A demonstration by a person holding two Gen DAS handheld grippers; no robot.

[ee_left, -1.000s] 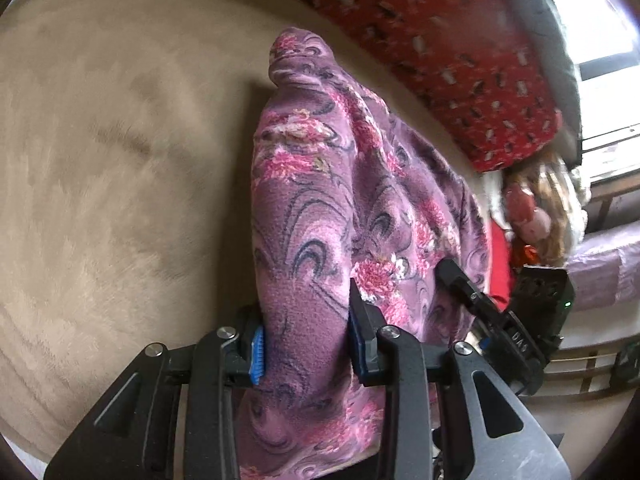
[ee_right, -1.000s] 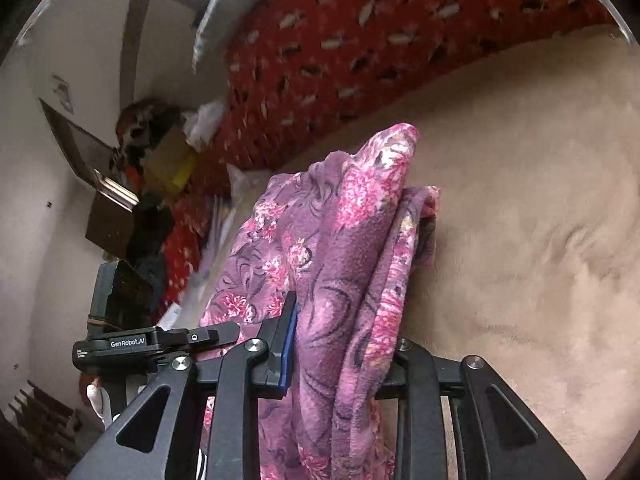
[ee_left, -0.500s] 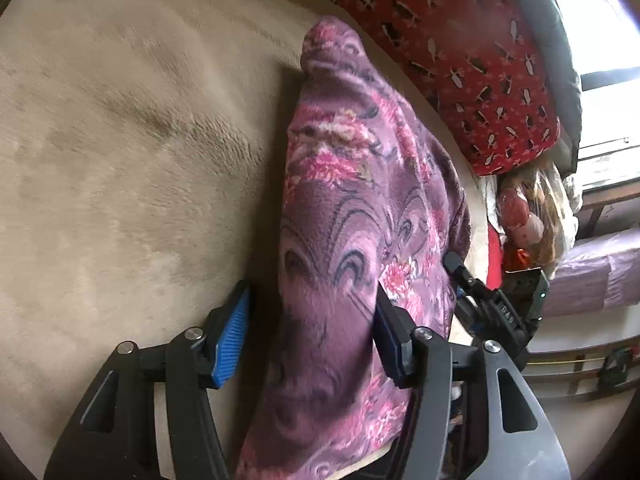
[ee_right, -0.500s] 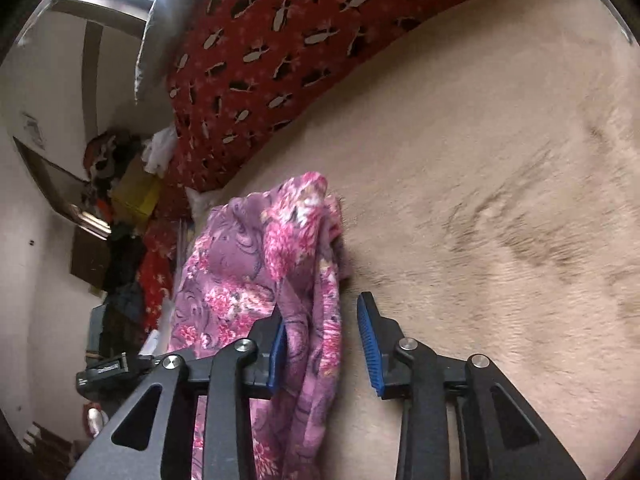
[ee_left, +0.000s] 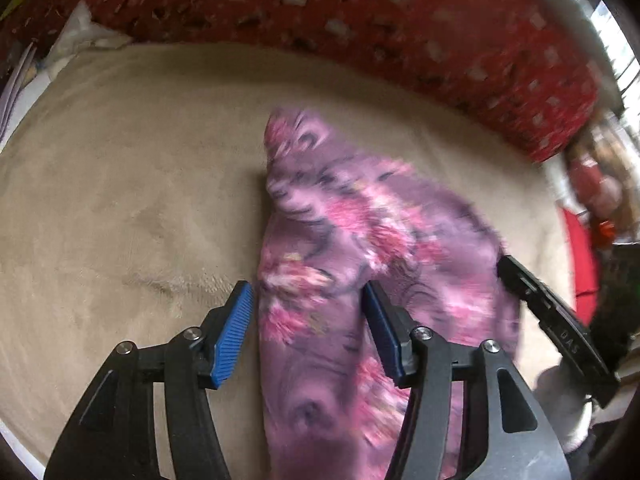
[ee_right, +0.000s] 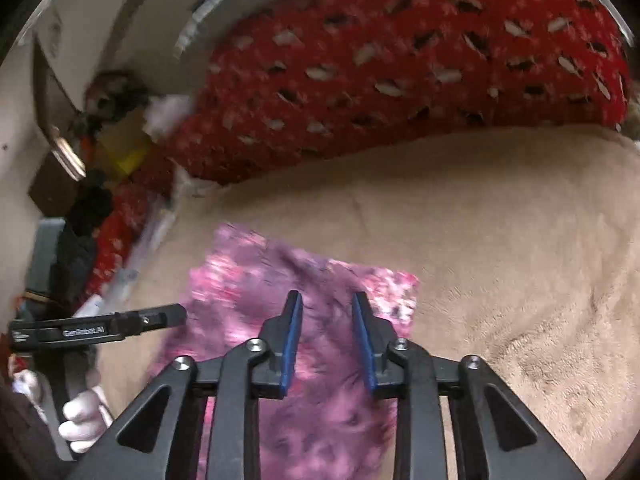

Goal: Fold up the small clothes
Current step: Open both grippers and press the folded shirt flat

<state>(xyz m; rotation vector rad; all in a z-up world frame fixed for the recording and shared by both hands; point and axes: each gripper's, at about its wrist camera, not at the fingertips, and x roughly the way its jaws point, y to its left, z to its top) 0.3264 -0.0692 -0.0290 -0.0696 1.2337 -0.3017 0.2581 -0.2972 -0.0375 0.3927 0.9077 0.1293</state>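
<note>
Left gripper (ee_left: 308,332), right gripper (ee_right: 326,340): black angular frames, silver screws, ribbed blue pads (ee_left: 234,340); white glove (ee_right: 82,426) left of right claw.

Motion blur smears the floral print of the purple cloth (ee_left: 360,248) in both my wrist views. Its near end runs behind my left claw (ee_left: 308,320) and off the bottom edge. The red patterned cushion (ee_right: 400,72) is blurred and cut by the frame. The clutter (ee_right: 108,128) beyond the bed is too indistinct to identify.
</note>
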